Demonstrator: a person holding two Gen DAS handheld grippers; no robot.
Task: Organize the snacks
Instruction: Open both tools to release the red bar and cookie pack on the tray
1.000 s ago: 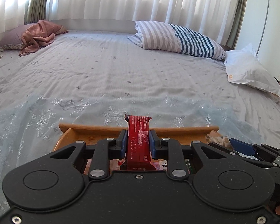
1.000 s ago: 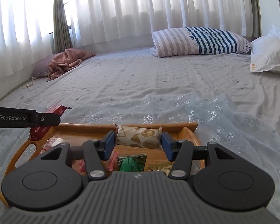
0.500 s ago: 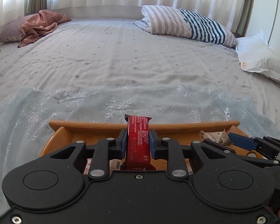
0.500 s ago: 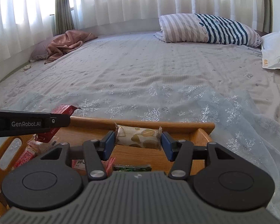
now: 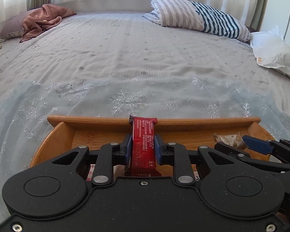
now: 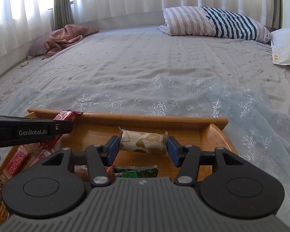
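Your left gripper (image 5: pixel 143 150) pinches a flat red foil snack bar (image 5: pixel 144 145); your right gripper (image 6: pixel 143 147) clamps a cream, gold-patterned wrapped roll (image 6: pixel 144 142) endwise. Both hang over the wooden tray (image 5: pixel 183 120). Next, probably lower, then release each among the packets below.

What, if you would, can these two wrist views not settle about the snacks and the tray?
- Red snack bar: lower end hidden behind the left gripper body, left wrist view.
- Wooden tray: near side and most contents covered by the right gripper body, right wrist view.
- Green packet: only its top edge shows.
- Print on the cream patterned snack: too small to read.
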